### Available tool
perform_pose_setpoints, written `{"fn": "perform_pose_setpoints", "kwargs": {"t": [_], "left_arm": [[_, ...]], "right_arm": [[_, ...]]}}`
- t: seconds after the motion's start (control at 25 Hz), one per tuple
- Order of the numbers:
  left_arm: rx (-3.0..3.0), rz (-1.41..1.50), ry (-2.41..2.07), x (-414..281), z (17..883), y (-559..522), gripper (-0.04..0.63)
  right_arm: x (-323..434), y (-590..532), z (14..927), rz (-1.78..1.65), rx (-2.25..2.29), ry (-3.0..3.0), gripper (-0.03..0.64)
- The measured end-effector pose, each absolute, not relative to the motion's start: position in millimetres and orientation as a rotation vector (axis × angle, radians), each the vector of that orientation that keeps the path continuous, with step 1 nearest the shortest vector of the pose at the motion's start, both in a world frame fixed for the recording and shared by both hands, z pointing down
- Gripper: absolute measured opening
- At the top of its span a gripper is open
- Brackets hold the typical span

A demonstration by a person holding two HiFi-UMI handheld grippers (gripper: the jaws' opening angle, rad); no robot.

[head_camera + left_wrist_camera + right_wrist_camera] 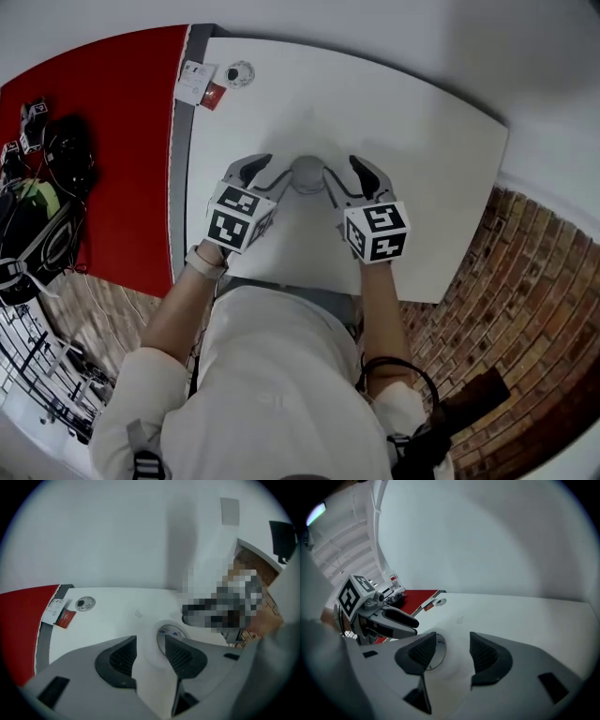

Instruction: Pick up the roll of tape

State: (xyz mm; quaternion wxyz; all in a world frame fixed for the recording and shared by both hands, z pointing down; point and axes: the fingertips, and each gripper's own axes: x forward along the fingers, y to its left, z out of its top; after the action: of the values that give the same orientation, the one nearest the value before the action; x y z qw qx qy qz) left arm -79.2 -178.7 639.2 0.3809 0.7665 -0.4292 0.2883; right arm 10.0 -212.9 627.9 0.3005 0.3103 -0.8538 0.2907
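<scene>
table (403, 122) white, floor (530, 309) of brick

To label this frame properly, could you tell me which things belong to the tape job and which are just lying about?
Job: roll of tape, left gripper, right gripper.
Lying about: white card, red card, round metal cap, black cables, red surface.

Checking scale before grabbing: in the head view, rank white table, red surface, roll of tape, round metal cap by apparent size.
1. white table
2. red surface
3. roll of tape and round metal cap: about alike; the cap lies farther away, so unranked.
</scene>
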Motion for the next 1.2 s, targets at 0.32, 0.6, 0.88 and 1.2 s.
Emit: {"fn": "perform_pose_setpoints", "kwargs": {"t": [0.32,0.6,0.88,1.2], "left_arm": [[1.942,0.759,-0.99,-62,670,-186,0.181],[1.946,0.796,-0.96,-55,695,-194,0.181],[1.9,0.733,-0.869,-48,697,-193,0.181],[1.916,0.745,-0.908,-52,701,-196,0.186]], "right_arm": [[-6,-213,674,0.762,0.718,-2.161,0.21],[-15,-215,696,0.747,0.699,-2.121,0.21],[-22,-216,703,0.757,0.701,-2.134,0.158],[-24,-216,704,0.733,0.682,-2.127,0.153]]}}
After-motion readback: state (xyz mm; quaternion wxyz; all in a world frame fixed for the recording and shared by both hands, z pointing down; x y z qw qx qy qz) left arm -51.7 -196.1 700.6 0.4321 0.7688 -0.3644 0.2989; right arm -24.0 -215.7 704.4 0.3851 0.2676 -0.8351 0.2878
